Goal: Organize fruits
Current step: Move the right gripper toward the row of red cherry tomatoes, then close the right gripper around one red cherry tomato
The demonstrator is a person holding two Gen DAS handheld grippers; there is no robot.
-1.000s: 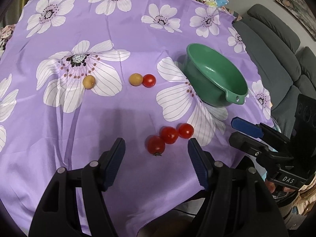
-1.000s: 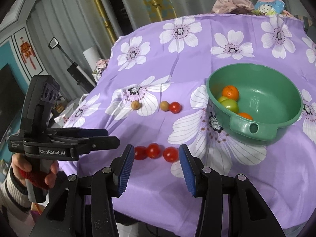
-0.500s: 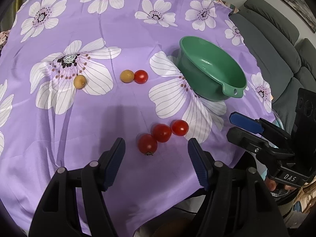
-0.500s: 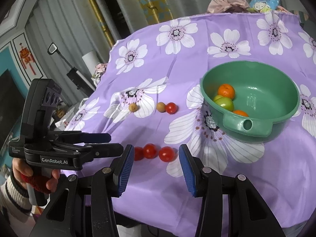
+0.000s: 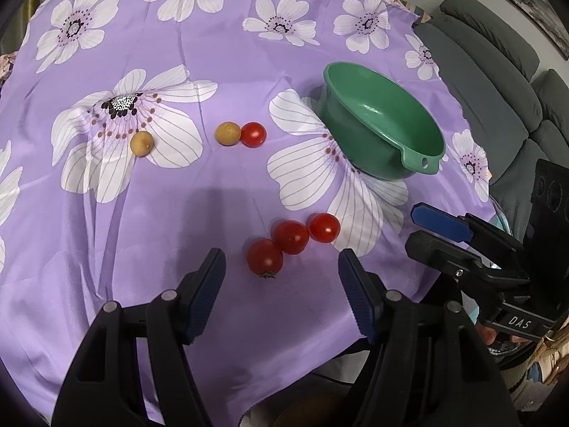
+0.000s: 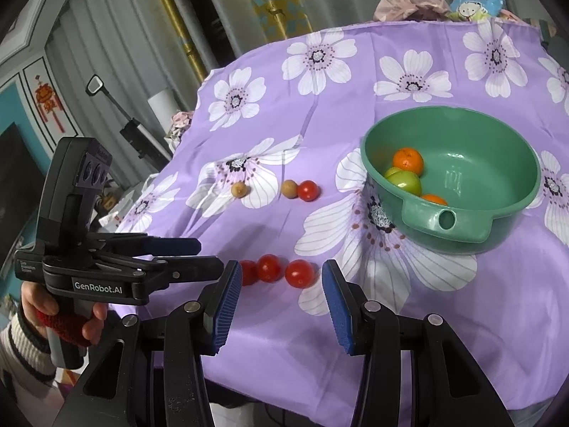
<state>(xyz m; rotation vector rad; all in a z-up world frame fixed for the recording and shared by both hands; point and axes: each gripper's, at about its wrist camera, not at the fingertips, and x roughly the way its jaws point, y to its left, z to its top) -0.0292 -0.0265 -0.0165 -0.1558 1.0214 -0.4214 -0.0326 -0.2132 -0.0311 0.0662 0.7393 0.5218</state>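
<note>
In bowl: green plastic bowl (image 6: 498, 192) holds two oranges, one green fruit
Left: four red tomatoes, two tan fruits on purple-clothed counter (image 5: 142, 213)
Claws: left claw (image 5: 281, 274) and right claw (image 6: 281, 284) both open, empty

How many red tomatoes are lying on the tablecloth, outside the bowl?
4. Three sit in a touching row near the front edge: nearest, middle, farthest. The fourth lies mid-table against a yellowish fruit. None seems hidden.

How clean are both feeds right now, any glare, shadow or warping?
Left wrist view: sharp, a soft shadow on the cloth ahead of the fingers, glare inside the green bowl. Right wrist view: sharp too, fisheye bends the edges, corners dark, highlights on the tomatoes.
</note>
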